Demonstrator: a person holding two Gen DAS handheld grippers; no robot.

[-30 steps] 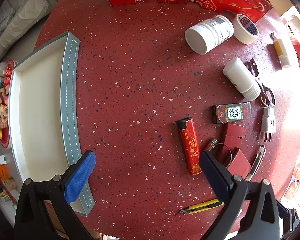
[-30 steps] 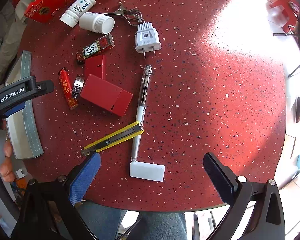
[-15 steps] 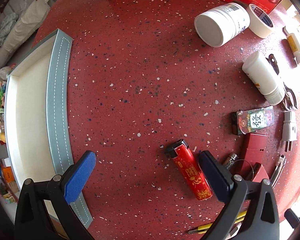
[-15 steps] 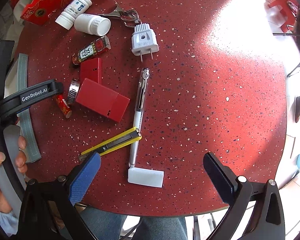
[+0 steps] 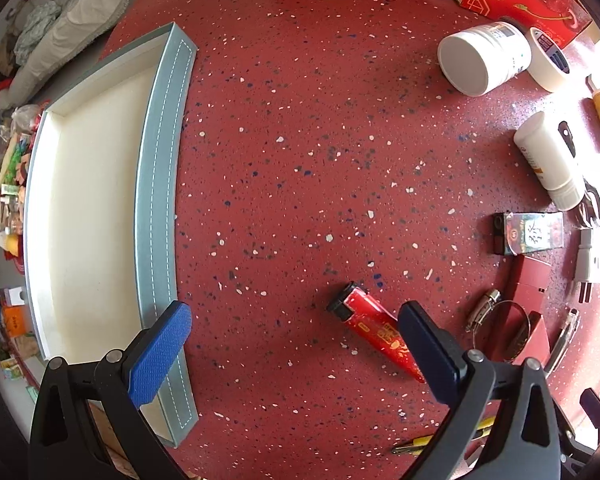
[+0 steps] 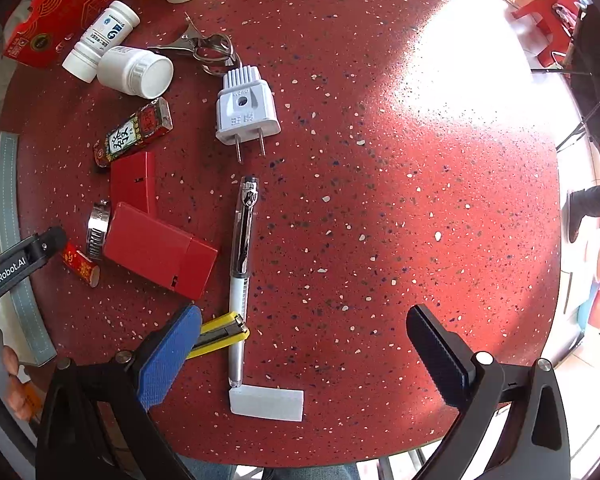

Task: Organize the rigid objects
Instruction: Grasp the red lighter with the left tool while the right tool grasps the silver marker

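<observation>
Lighter (image 5: 374, 330) on table beside left claw (image 5: 296, 340) (spread wide, empty).

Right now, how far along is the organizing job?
Nothing looks done: the tray holds no items. In hand: nothing, but the open left gripper is at the red lighter, one finger over it. Left: the lighter, pen, plug, bottles and the rest lie on the table. The right gripper is open.

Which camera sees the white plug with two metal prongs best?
The right wrist view: the plug lies whole and large near the middle, both prongs plain. The left wrist view shows it only small and squashed at the right edge.
</observation>
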